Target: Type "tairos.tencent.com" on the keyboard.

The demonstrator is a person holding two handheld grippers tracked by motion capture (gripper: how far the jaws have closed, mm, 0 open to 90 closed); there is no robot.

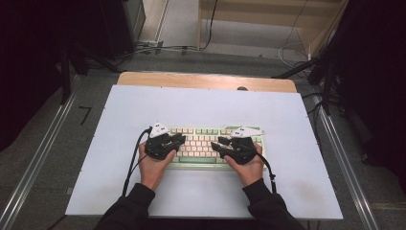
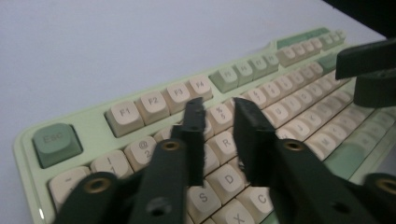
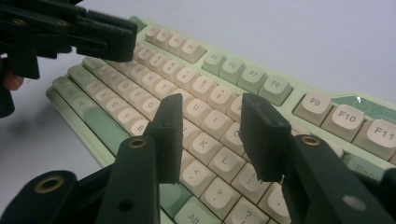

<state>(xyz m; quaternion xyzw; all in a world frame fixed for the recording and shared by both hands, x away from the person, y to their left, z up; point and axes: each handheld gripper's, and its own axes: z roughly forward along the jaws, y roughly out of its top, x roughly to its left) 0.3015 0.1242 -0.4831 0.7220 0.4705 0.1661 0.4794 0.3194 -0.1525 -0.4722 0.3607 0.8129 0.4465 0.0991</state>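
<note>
keyboard [image 1: 201, 143] lies mid table [image 1: 287, 191], near our edge. left gripper [image 2: 218, 108] part open over the r key [image 2: 225, 142], nothing between; right gripper [image 3: 212, 109] likewise over the k–l keys. we judge: narrow the jaws, press one key with a single tip, straight down

White table [image 1: 119, 191]; green-cream keyboard [image 1: 201, 161] lying flat, near front.
</note>
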